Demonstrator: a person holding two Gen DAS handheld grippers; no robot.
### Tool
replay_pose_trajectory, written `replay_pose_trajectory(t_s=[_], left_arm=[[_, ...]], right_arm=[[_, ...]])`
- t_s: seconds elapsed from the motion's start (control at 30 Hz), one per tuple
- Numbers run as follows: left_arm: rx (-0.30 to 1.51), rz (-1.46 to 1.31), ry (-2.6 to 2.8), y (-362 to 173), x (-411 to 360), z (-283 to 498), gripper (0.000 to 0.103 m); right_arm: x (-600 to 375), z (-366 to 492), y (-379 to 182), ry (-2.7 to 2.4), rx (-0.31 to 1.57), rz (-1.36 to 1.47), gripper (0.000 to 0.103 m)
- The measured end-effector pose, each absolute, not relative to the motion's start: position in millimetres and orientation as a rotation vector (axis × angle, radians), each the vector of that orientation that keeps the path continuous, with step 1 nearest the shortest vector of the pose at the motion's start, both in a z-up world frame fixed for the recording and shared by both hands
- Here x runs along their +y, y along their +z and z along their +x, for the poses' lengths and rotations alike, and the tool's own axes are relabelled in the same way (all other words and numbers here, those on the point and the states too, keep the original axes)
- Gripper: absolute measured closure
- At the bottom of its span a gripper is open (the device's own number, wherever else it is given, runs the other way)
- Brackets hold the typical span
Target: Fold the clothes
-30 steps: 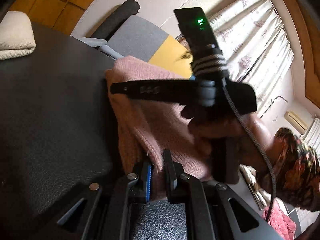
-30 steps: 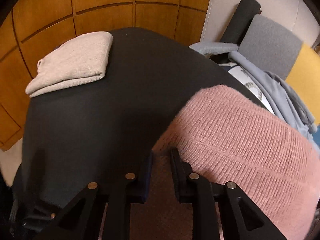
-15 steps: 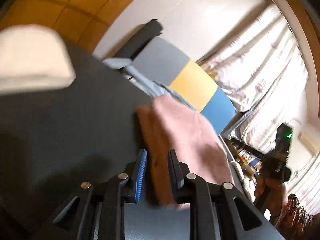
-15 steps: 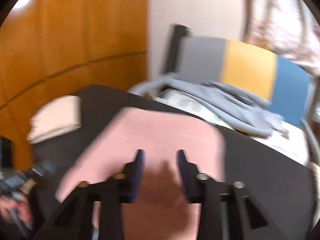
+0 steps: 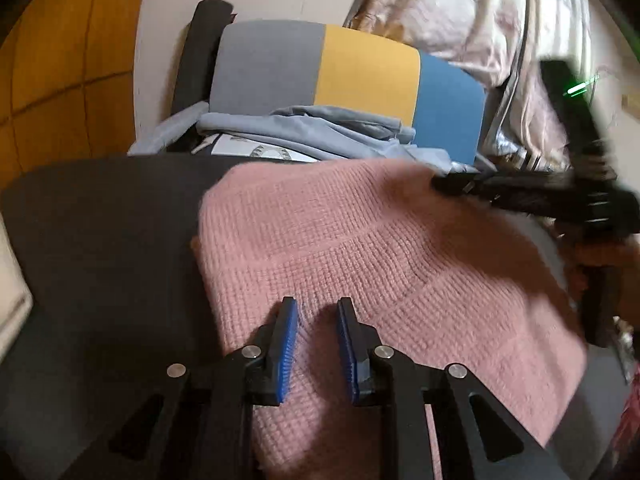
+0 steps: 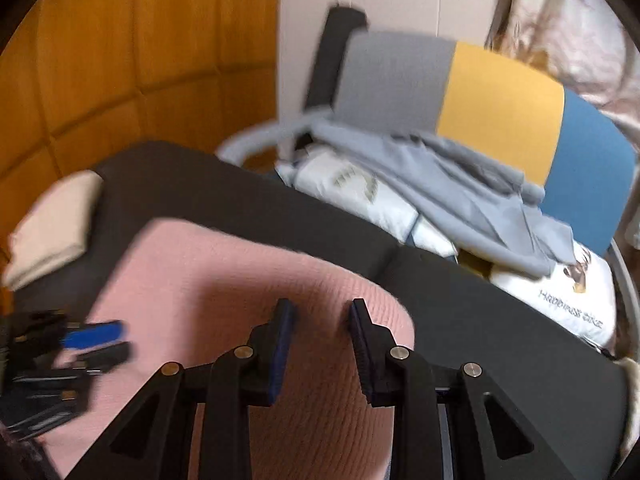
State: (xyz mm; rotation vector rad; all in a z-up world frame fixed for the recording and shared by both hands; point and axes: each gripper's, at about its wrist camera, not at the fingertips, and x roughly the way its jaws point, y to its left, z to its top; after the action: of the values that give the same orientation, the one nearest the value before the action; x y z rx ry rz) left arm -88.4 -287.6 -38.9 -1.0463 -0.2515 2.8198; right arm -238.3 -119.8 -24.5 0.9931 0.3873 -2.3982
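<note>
A pink knitted sweater (image 5: 360,240) lies folded on the black table (image 5: 100,220). My left gripper (image 5: 317,304) hovers over its near edge with the jaws apart and nothing pinched between the blue pads. My right gripper (image 6: 322,306) hangs over the sweater (image 6: 208,272) near its rounded right corner, jaws also apart and empty. Each gripper shows in the other's view: the right gripper (image 5: 444,182) reaches in from the right, held by a hand, and the left gripper (image 6: 96,340) sits blurred at the lower left.
A folded beige garment (image 6: 52,224) rests at the table's far left corner. Behind the table (image 6: 240,208) stands a chair (image 6: 500,92) with a grey, yellow and blue back, piled with blue-grey clothes (image 6: 460,184) and white printed fabric (image 6: 560,300). Curtains (image 5: 460,12) hang beyond.
Both grippers let go of the pink sweater's edge, spread their jaws and drew back and up. Both views have swung toward the chair. The sweater now lies flat and folded.
</note>
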Motion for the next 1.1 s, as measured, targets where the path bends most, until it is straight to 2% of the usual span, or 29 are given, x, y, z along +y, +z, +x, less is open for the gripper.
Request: replay_pose_trajectory(t_s=[0.1, 0.3, 0.37, 0.53, 0.63, 0.7, 0.83, 0.9, 0.93, 1.1], left_arm=[[-0.241, -1.06, 2.822, -42.1, -288.6, -90.6, 0.082], [-0.32, -1.051, 2.769, -34.9, -301.3, -86.9, 0.082], [-0.278, -1.037, 2.837, -23.5, -303.9, -76.6, 0.082], [-0.159, -0.808, 2.874, 7.9, -277.2, -37.6, 0.084], [0.04, -0.882, 2.817, -5.4, -245.9, -39.3, 0.083], [0.076, -1.029, 2.792, -29.8, -245.2, -44.1, 0.083], [0.009, -1.029, 2.761, -41.1, -256.1, -34.0, 0.083], [-0.022, -1.031, 2.741, -41.9, -259.7, -33.1, 0.083], [-0.049, -1.033, 2.729, -40.2, -261.4, -33.7, 0.083], [-0.324, -0.903, 2.736, -22.8, -295.6, 1.5, 0.083]], right_arm=[[-124.6, -258.1, -48.2, -2.396, 0.36, 1.069, 0.074], [-98.7, -236.9, -19.6, -2.402, 0.257, 0.978, 0.069], [-72.0, -207.1, 3.4, -2.377, 0.104, 0.897, 0.069], [-61.8, -149.2, -2.8, -2.372, 0.217, 0.886, 0.074], [-68.0, -127.6, -22.6, -2.356, 0.244, 0.897, 0.075], [-74.8, -121.2, -39.0, -2.349, 0.271, 0.919, 0.075], [-80.1, -114.8, -75.5, -2.34, 0.377, 0.994, 0.074], [-78.3, -108.1, -85.4, -2.374, 0.397, 0.945, 0.074], [-76.6, -110.0, -82.6, -2.369, 0.373, 0.956, 0.074], [-35.3, -97.8, -43.0, -2.352, 0.022, 0.907, 0.074]])
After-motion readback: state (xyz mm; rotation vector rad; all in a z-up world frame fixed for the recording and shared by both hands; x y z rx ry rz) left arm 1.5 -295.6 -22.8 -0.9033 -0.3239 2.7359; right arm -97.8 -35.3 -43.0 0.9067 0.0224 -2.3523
